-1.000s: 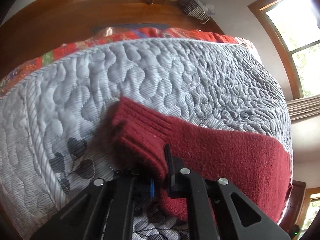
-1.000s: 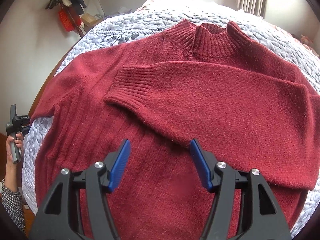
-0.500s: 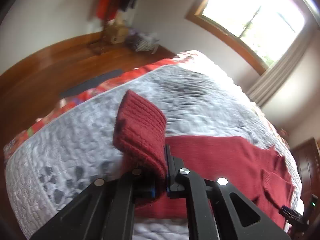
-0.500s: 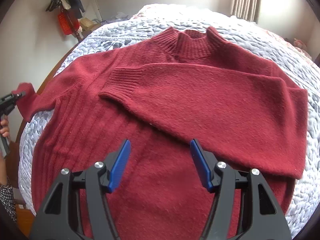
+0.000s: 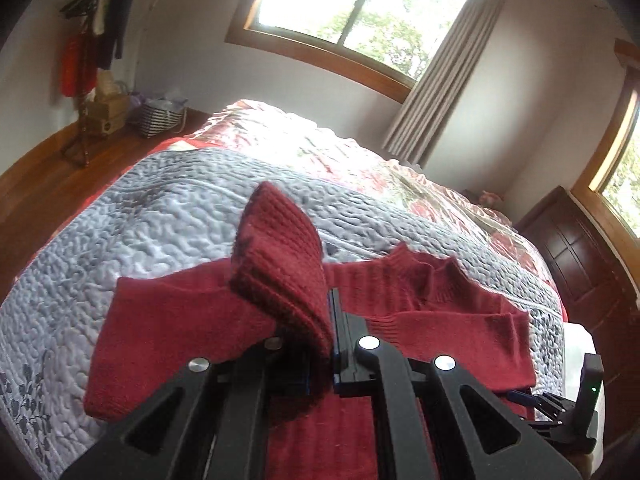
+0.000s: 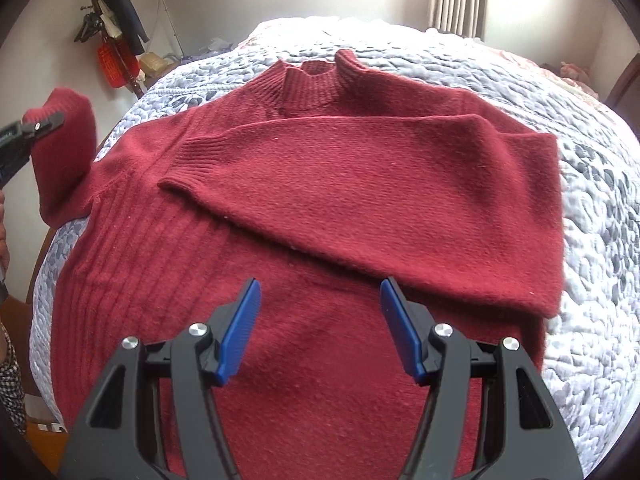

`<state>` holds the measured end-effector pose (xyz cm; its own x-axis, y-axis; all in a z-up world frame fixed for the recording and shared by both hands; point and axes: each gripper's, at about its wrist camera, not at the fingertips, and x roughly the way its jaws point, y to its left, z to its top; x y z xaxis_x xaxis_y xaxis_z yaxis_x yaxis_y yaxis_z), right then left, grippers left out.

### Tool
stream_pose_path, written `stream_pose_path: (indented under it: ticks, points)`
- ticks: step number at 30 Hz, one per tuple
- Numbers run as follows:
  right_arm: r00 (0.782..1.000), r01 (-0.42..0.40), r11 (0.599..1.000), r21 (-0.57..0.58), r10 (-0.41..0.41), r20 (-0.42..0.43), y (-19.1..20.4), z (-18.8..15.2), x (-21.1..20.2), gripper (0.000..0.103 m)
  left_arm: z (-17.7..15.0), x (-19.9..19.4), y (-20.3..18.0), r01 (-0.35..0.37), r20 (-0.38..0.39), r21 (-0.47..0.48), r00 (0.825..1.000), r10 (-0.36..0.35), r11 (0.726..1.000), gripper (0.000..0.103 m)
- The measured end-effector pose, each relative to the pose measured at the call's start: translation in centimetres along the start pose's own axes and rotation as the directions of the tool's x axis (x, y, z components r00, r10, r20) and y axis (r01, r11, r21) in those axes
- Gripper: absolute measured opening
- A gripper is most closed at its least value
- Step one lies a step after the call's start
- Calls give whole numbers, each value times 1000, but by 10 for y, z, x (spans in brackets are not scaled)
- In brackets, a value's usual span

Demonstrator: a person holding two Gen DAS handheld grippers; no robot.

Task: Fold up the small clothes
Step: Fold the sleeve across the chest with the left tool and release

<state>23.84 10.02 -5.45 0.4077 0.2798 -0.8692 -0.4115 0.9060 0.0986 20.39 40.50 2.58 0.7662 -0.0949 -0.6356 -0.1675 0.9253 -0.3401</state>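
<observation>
A dark red knitted sweater (image 6: 340, 208) lies flat on the bed, collar (image 6: 316, 80) at the far end. One sleeve (image 6: 360, 184) is folded across the chest. My left gripper (image 5: 326, 320) is shut on the ribbed cuff (image 5: 280, 256) of the other sleeve and holds it up above the quilt; this raised sleeve (image 6: 66, 148) also shows at the left edge of the right wrist view, with the left gripper (image 6: 44, 120) clamped on it. My right gripper (image 6: 320, 312) hovers open over the sweater's lower body, blue pads (image 6: 240, 328) wide apart, nothing between them.
A grey-white quilt (image 6: 600, 240) covers the bed, with a red patterned cover (image 5: 360, 160) beyond it. A coat stand (image 5: 86, 60) and a basket (image 5: 158, 116) stand on the wooden floor at the left. A dark wooden cabinet (image 5: 580, 248) is at the right. A patterned sleeve (image 6: 10, 380) shows at the left.
My left gripper has lifted the sleeve cuff off the quilt and swung it up and toward the sweater's body. The right gripper stayed open, drawing back slightly over the lower body.
</observation>
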Motion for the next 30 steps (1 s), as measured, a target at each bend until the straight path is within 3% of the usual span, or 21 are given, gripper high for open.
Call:
stream_pose_path:
  ticks: [5, 10, 14, 18, 21, 23, 25, 27, 30]
  points:
    - [1000, 1, 999, 34, -2, 7, -22, -12, -6, 62, -16, 31, -71, 79, -47, 74, 996, -75, 994, 7]
    - [1000, 4, 998, 67, -5, 9, -41, -23, -10, 62, -44, 66, -115, 103, -108, 125, 990, -89, 987, 7]
    - [1000, 4, 996, 84, -4, 5, -53, -30, -10, 62, -67, 101, -130, 101, -182, 145, 981, -74, 984, 7]
    - [1000, 6, 995, 97, -5, -12, -58, -36, -4, 62, -90, 133, -136, 93, -277, 167, 960, -44, 982, 7]
    - [1000, 1, 994, 105, 1, -13, -61, -37, -3, 62, -102, 141, -139, 94, -300, 195, 953, -32, 976, 8]
    - [1000, -2, 994, 108, 3, -13, -62, -37, -2, 64, -105, 135, -142, 141, -313, 214, 947, -69, 967, 19]
    - [1000, 5, 994, 109, -3, -15, -62, -36, -2, 65, -107, 127, -146, 236, -356, 224, 923, -146, 946, 45]
    - [1000, 6, 993, 115, -4, -16, -61, -34, -3, 65, -107, 117, -145, 295, -381, 231, 904, -193, 927, 48]
    - [1000, -8, 993, 116, 9, -10, -58, -30, -4, 65, -100, 95, -131, 306, -372, 239, 906, -204, 921, 51]
